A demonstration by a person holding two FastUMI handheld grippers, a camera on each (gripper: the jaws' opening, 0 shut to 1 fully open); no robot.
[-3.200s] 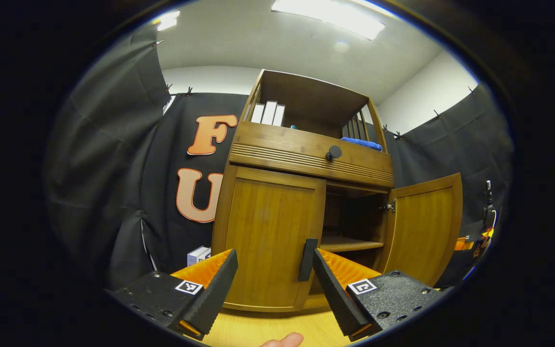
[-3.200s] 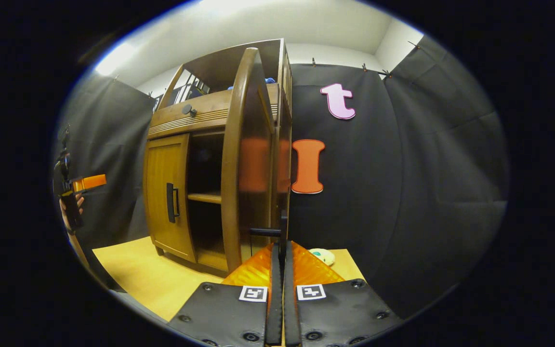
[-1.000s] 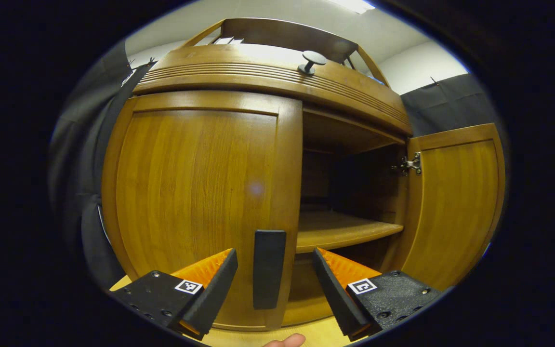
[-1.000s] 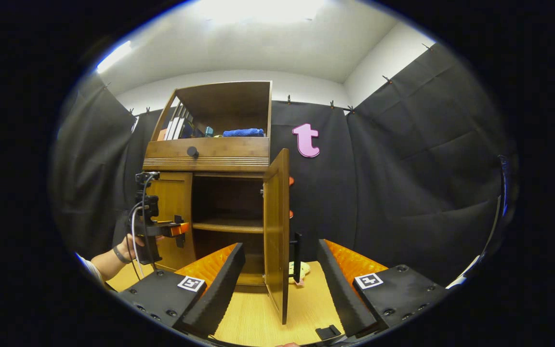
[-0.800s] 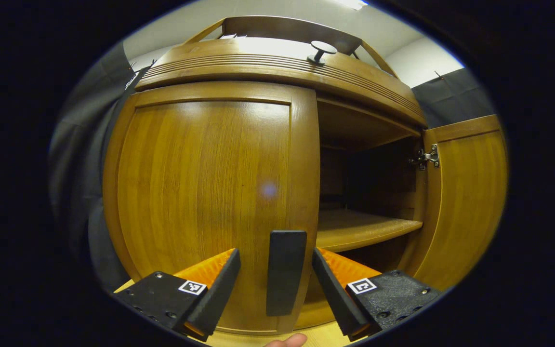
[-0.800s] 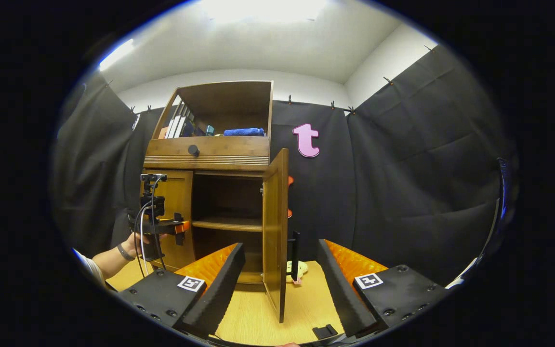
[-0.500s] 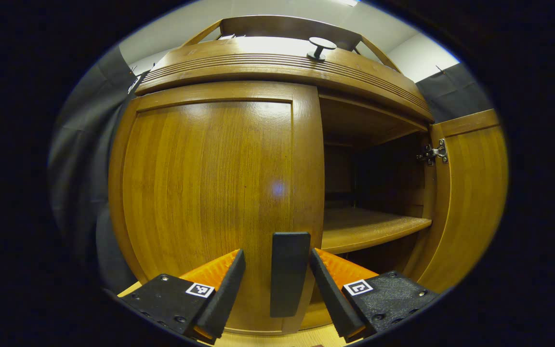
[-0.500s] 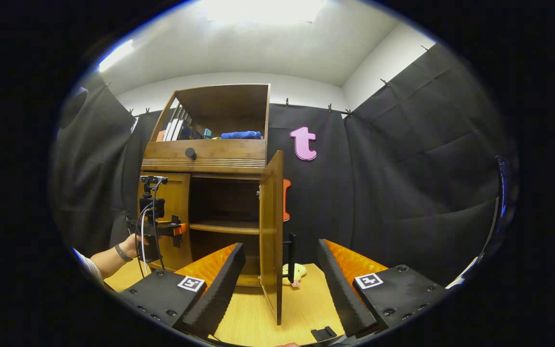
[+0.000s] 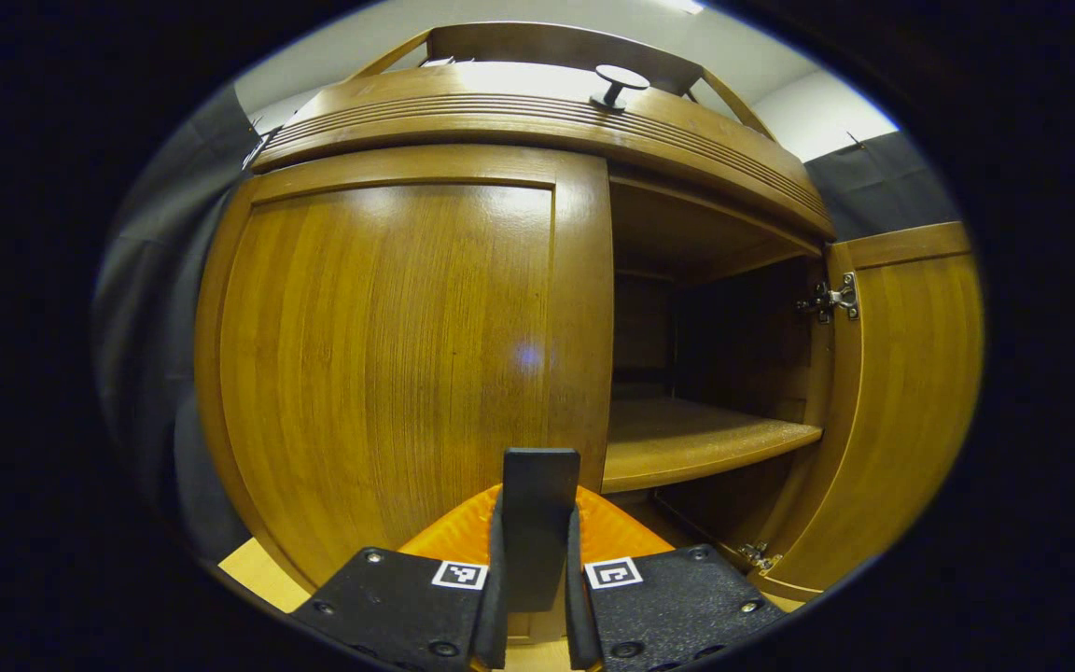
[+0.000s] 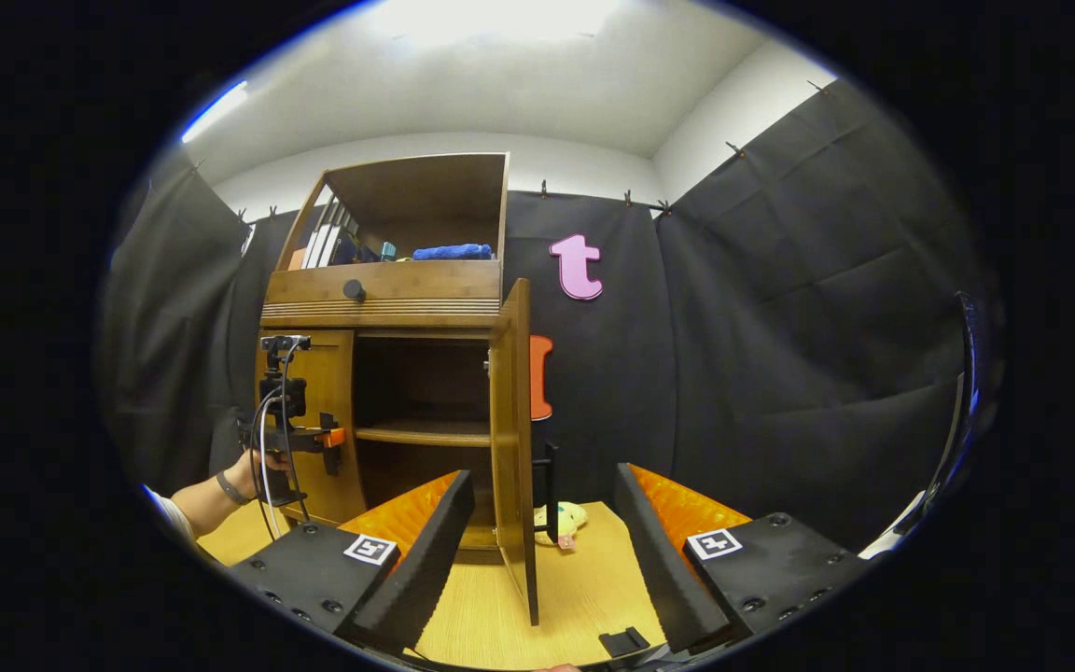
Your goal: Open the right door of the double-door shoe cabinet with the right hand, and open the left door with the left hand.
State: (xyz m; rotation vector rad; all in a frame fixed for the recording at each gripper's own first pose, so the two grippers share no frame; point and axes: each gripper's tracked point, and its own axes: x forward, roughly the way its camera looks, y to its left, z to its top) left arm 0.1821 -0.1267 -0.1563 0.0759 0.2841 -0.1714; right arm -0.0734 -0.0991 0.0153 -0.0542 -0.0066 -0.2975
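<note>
Two doors belong to the shoe cabinet (image 10: pixel 388 308). Its right door (image 10: pixel 511 439) swings wide open, edge-on in the right gripper view. Its left door (image 9: pixel 388 364) sits flat against the cabinet front. The left hand-held gripper (image 9: pixel 532 607) squeezes the left door's dark handle (image 9: pixel 534 532) with both fingers. The right hand-held gripper (image 10: pixel 543 560) has its fingers spread wide, holding nothing, near the right door's bottom edge.

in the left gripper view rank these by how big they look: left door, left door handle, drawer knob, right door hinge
1. left door
2. left door handle, enlarged by nearness to the camera
3. drawer knob and right door hinge: too alike to rank
</note>
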